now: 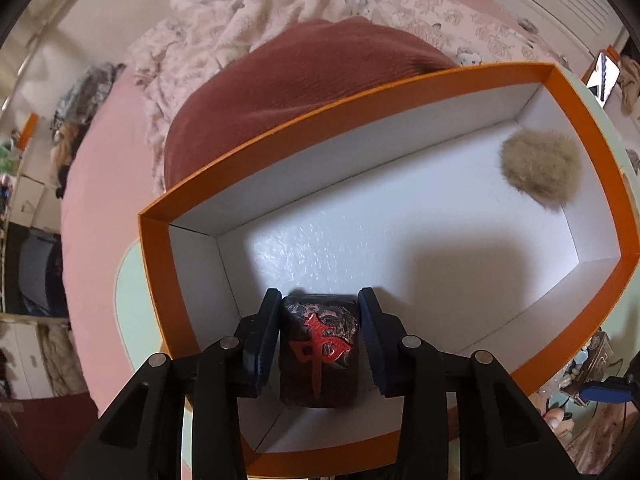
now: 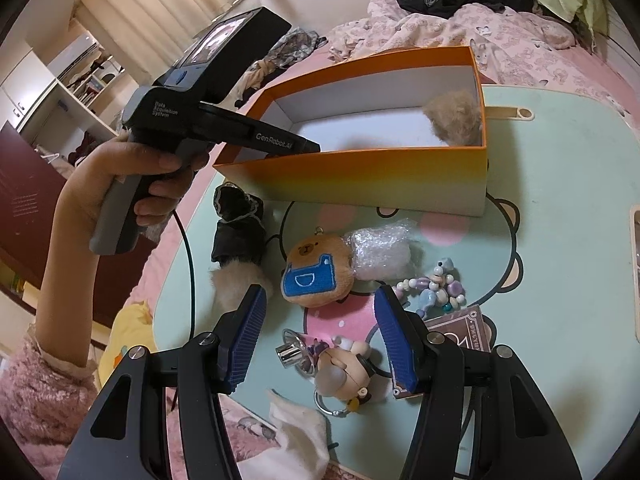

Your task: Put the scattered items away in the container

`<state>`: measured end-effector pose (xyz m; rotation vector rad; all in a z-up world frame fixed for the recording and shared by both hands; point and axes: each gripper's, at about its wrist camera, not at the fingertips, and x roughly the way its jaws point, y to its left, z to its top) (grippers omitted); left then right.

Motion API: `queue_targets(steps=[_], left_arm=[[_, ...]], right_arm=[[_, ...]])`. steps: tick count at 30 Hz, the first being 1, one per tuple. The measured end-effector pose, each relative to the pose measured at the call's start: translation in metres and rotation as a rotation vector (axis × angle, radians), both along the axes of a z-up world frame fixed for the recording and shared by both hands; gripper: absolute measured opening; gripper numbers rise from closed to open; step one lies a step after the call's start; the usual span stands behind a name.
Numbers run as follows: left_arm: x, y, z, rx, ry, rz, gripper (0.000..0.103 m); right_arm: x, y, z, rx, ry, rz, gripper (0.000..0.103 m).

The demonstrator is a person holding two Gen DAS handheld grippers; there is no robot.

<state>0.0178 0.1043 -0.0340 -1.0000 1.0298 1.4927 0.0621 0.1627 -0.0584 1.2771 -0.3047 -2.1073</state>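
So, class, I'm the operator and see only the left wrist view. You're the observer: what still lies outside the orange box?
Observer: A brown plush capybara keychain with a blue patch, on the mint table beside the orange cardboard box.
Operator: My left gripper holds a dark tile with a red character. Is the right gripper busy?
Observer: No, the right gripper is open and empty.
Operator: Anything in front of it?
Observer: A small big-headed figurine keychain.

mint cartoon table (image 2: 540,184) carries orange box (image 2: 360,184), capybara plush (image 2: 316,276), bead charm (image 2: 436,292), card box (image 2: 460,336).
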Motion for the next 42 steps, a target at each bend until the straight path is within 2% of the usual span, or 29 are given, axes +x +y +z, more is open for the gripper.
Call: queue_targets(steps=[4, 9, 10, 11, 14, 16, 18, 19, 20, 21, 22, 24, 27, 29, 33, 36, 42], left_arm=[[-0.009, -0.010, 0.016, 0.068, -0.037, 0.025, 0.037], [-0.010, -0.051, 0.060, 0.243, -0.157, 0.009, 0.036], [-0.004, -0.064, 0.067, 0.284, -0.182, -0.007, 0.032], [-0.001, -0.077, 0.072, 0.322, -0.213, -0.016, 0.020], [0.002, -0.108, 0.080, 0.424, -0.308, -0.021, 0.018], [0.001, -0.118, 0.077, 0.454, -0.326, -0.010, 0.018], [0.000, -0.114, 0.076, 0.455, -0.295, 0.023, 0.020], [0.000, -0.108, 0.075, 0.447, -0.275, 0.029, 0.036], [-0.001, -0.097, 0.074, 0.426, -0.246, 0.039, 0.058], [0.000, -0.087, 0.072, 0.413, -0.227, 0.050, 0.061], [0.000, -0.081, 0.069, 0.395, -0.220, 0.056, 0.061], [0.002, -0.053, 0.054, 0.280, -0.213, 0.074, 0.060], [0.006, -0.025, 0.029, 0.151, -0.190, 0.101, 0.054], [0.007, -0.016, 0.017, 0.106, -0.180, 0.132, 0.050], [0.007, -0.005, 0.000, 0.077, -0.240, 0.156, 0.043], [-0.002, 0.000, -0.014, 0.088, -0.378, 0.190, 0.040], [-0.008, -0.006, -0.021, 0.166, -0.407, 0.247, 0.040]], right_arm=[[0.000, 0.002, 0.000, 0.007, 0.004, -0.008, 0.057], [-0.002, 0.005, -0.001, 0.020, 0.006, -0.031, 0.057], [-0.002, 0.007, -0.001, 0.017, 0.006, -0.037, 0.057], [-0.003, 0.008, -0.001, 0.012, 0.003, -0.040, 0.057], [-0.005, 0.011, -0.003, 0.012, -0.007, -0.049, 0.057], [-0.006, 0.013, -0.004, 0.010, -0.011, -0.057, 0.057], [-0.007, 0.014, -0.004, 0.007, -0.016, -0.059, 0.057], [-0.007, 0.014, -0.005, 0.008, -0.018, -0.060, 0.057], [-0.008, 0.014, -0.005, 0.007, -0.020, -0.062, 0.057], [-0.008, 0.014, -0.005, 0.004, -0.021, -0.063, 0.057], [-0.008, 0.014, -0.005, 0.000, -0.022, -0.062, 0.057], [-0.006, 0.013, -0.006, -0.003, -0.024, -0.059, 0.057], [-0.006, 0.013, -0.007, 0.003, -0.024, -0.051, 0.057], [-0.006, 0.013, -0.007, 0.002, -0.023, -0.046, 0.057], [-0.005, 0.013, -0.009, -0.001, -0.023, -0.040, 0.057], [-0.004, 0.011, -0.011, 0.002, -0.028, -0.039, 0.057], [-0.001, 0.008, -0.013, 0.010, -0.027, -0.030, 0.057]])
